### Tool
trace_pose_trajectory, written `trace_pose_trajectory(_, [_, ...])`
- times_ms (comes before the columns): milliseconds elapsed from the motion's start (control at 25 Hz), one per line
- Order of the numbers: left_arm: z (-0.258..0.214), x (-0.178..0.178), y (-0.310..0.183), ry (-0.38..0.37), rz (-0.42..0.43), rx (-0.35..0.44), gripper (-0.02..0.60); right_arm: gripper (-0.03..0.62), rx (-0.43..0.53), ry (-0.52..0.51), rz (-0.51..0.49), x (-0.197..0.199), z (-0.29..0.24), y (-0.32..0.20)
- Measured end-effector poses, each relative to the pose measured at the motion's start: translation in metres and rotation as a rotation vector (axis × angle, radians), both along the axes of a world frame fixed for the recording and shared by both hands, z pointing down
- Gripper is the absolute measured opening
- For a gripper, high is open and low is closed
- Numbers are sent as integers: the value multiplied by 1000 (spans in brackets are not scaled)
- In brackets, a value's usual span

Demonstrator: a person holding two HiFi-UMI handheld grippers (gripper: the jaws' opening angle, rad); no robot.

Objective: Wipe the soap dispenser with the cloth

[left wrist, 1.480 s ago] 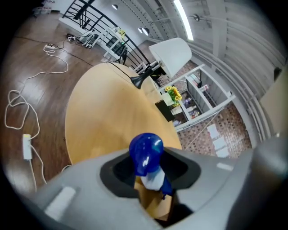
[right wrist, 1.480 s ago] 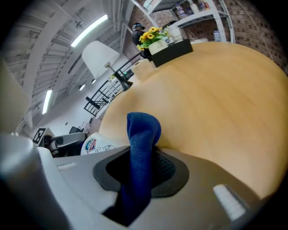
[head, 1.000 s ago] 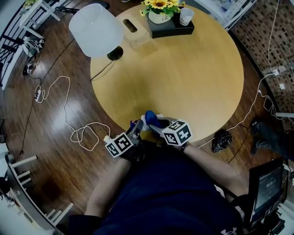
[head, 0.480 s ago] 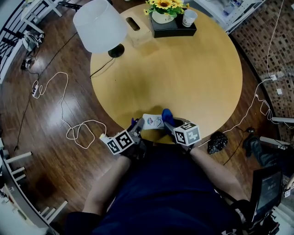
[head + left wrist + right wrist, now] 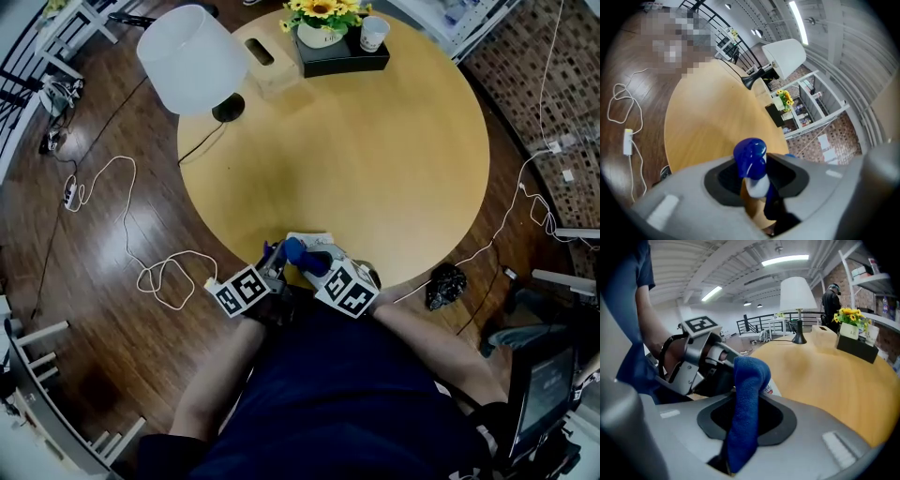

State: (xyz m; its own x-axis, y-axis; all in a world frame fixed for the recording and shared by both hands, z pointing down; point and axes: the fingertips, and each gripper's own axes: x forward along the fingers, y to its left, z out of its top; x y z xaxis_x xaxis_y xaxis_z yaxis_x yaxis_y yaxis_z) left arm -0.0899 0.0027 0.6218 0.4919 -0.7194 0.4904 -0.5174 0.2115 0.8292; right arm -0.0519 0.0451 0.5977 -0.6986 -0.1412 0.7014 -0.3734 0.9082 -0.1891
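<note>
The soap dispenser (image 5: 750,154) is sitting at the lower middle of the head view, over the near edge of the round wooden counter (image 5: 394,159). The left gripper (image 5: 755,183) is clamping it at the neck, just under the blue pump head, which is sticking up above the jaws. From the right side of the frame, the right gripper (image 5: 743,425) is gripping a blue cloth (image 5: 746,390). The folded fabric is standing up between its jaws and curling over at the top. In the right gripper view the cloth is showing right in front of the dispenser's white label, though whether they are touching I cannot tell. The two grippers are meeting just beside each other there. At the far rim, in the upper part of the head view, a white lamp (image 5: 194,58), a tissue box (image 5: 267,64) and a black tray (image 5: 342,56) holding sunflowers (image 5: 322,9) and a cup (image 5: 374,33) are standing well apart from the dispenser.
</note>
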Motion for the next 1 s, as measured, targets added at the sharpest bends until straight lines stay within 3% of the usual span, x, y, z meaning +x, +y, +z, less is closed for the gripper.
trace_pose_trajectory(120, [2, -2, 2, 11, -17, -7, 141, 100, 13, 44, 5, 16, 11, 3])
trace_pose_trajectory(440, [-1, 1, 0, 3, 9, 7, 141, 98, -25, 98, 135, 70, 39, 9])
trace_pose_trajectory(520, [-5, 2, -4, -18, 30, 23, 141, 100, -66, 99, 212, 85, 48, 5])
trace_pose_trajectory(600, [-14, 6, -11, -84, 96, 70, 138, 100, -83, 110, 285, 102, 51, -3])
trace_pose_trajectory(680, [-31, 15, -23, -227, 242, 153, 135, 100, -97, 101, 353, 118, 50, -12])
trace_pose_trajectory(760, [-50, 34, -35, -392, 457, 259, 135, 100, -103, 80, 413, 131, 47, -23])
trace_pose_trajectory(1000, [-66, 102, -15, -859, 1313, 710, 135, 100, -84, 29, 520, 150, 30, -46])
